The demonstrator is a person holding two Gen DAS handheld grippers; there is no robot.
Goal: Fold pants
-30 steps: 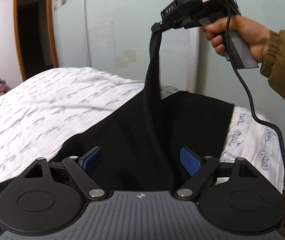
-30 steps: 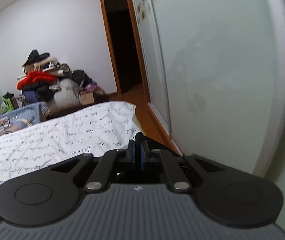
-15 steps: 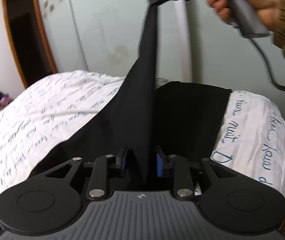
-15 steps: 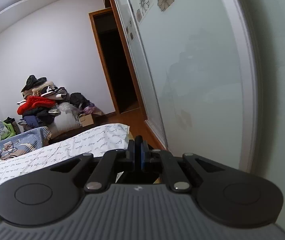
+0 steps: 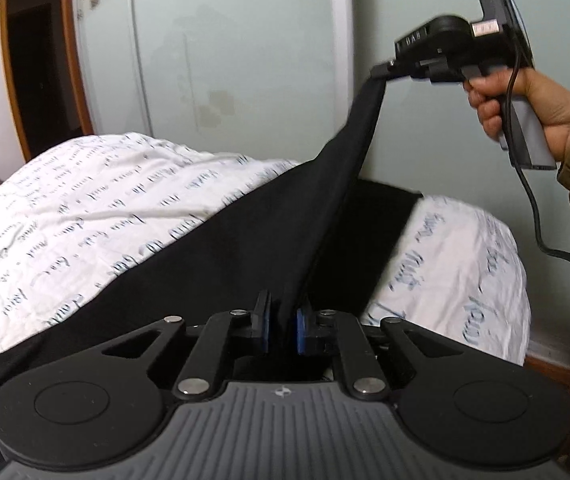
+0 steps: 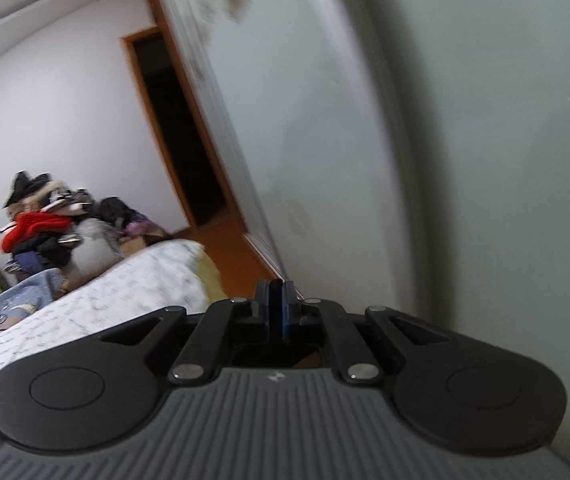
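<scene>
Black pants [image 5: 245,248] lie spread on a bed with a white script-printed cover [image 5: 85,200]. My left gripper [image 5: 282,326] is shut on a fold of the pants near the bed's front. My right gripper [image 5: 381,72] is held high at the upper right, shut on one end of the pants and pulling it up into a taut strip. In the right wrist view the right gripper [image 6: 276,308] has its blue pads pressed on a thin black layer; the rest of the pants is hidden there.
A pale green sliding wardrobe [image 5: 225,60] stands close behind the bed. A dark doorway [image 5: 33,80] is at the left. A pile of clothes [image 6: 45,228] sits beyond the bed. The bed's right corner [image 5: 485,280] drops to the floor.
My left gripper has closed on the pants fold. My right gripper has swung from above the centre to the upper right, dragging the lifted strip with it.
</scene>
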